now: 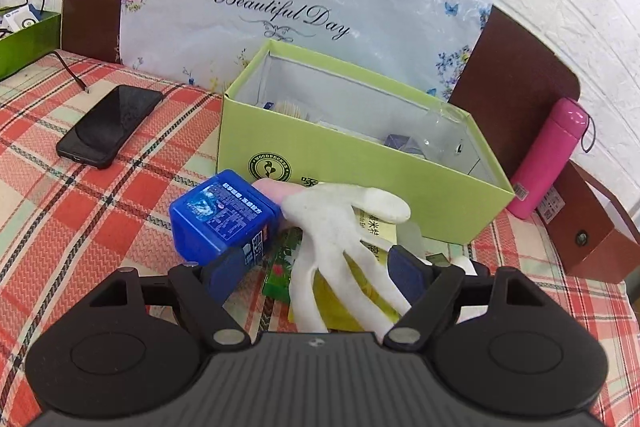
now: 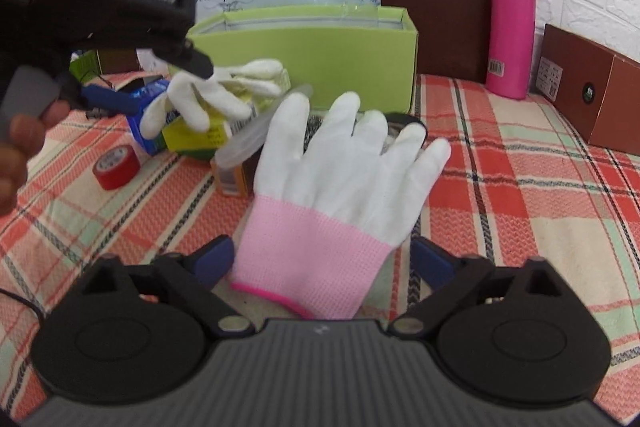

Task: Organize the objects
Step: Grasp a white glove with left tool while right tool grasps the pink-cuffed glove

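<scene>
Right gripper [image 2: 322, 261] jaws apart, pink-cuffed white glove [image 2: 340, 187] lying flat between them on the plaid cloth [image 2: 520, 195]. Left gripper [image 1: 316, 267] also spread, over a second white glove [image 1: 336, 239] draped on packets beside a blue box [image 1: 224, 219]. Behind: open green box [image 1: 360, 163], phone [image 1: 108, 125], pink bottle [image 2: 510, 27].

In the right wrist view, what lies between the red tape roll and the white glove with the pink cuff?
The right wrist view shows a small orange box standing between the red tape roll and the white glove, topped by a clear plastic lid.
</scene>
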The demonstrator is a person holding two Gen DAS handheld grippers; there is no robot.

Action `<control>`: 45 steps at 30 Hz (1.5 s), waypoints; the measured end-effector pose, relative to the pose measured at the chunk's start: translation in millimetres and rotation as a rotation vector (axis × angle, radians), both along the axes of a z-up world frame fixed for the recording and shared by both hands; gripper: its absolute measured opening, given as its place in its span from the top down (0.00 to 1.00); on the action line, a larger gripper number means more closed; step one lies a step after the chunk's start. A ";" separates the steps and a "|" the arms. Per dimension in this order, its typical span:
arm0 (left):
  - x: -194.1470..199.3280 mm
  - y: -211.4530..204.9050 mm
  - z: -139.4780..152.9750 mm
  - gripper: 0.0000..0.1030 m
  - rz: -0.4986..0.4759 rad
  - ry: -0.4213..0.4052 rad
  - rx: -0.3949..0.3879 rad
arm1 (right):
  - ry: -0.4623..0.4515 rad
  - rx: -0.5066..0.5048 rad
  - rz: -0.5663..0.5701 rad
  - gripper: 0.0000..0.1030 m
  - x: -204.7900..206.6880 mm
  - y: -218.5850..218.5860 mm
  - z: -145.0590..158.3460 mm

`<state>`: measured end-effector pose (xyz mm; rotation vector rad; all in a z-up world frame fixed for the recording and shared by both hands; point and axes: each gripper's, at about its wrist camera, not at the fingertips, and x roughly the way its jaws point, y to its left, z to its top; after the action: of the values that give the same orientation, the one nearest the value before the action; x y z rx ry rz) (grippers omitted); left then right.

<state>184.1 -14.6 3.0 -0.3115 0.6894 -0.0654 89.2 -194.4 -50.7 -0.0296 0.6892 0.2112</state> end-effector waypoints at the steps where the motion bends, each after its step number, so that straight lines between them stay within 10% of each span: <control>1: 3.0 -0.2 -1.1 0.26 -0.003 0.006 -0.001 | 0.008 0.008 0.000 0.31 -0.5 -0.9 -0.2; 6: 13.5 1.6 -4.8 0.63 -0.035 0.058 -0.071 | 0.001 0.031 0.015 0.83 -7.2 -8.6 8.6; 12: 5.0 3.4 -0.7 0.93 -0.098 0.065 -0.092 | -0.036 0.040 0.071 0.86 -23.9 -13.6 25.5; 24: -114.3 7.5 -8.1 0.93 -0.506 0.146 0.020 | 0.086 0.037 0.243 0.86 -72.1 -32.6 36.8; 28: -127.9 6.2 -28.2 0.68 -0.487 0.185 0.044 | 0.140 0.008 0.242 0.76 -82.8 -30.7 24.5; 31: -127.7 10.4 -26.7 0.41 -0.408 0.180 0.026 | 0.106 0.006 0.212 0.43 -86.8 -31.4 27.7; 45: -107.1 -14.5 -27.5 0.37 -0.328 0.163 0.028 | 0.043 -0.057 0.142 0.40 -58.6 -24.2 25.3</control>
<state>77.0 -29.1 -24.5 -0.1749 0.8984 -0.3454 30.6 -218.6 -25.4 -0.1296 0.7361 0.3294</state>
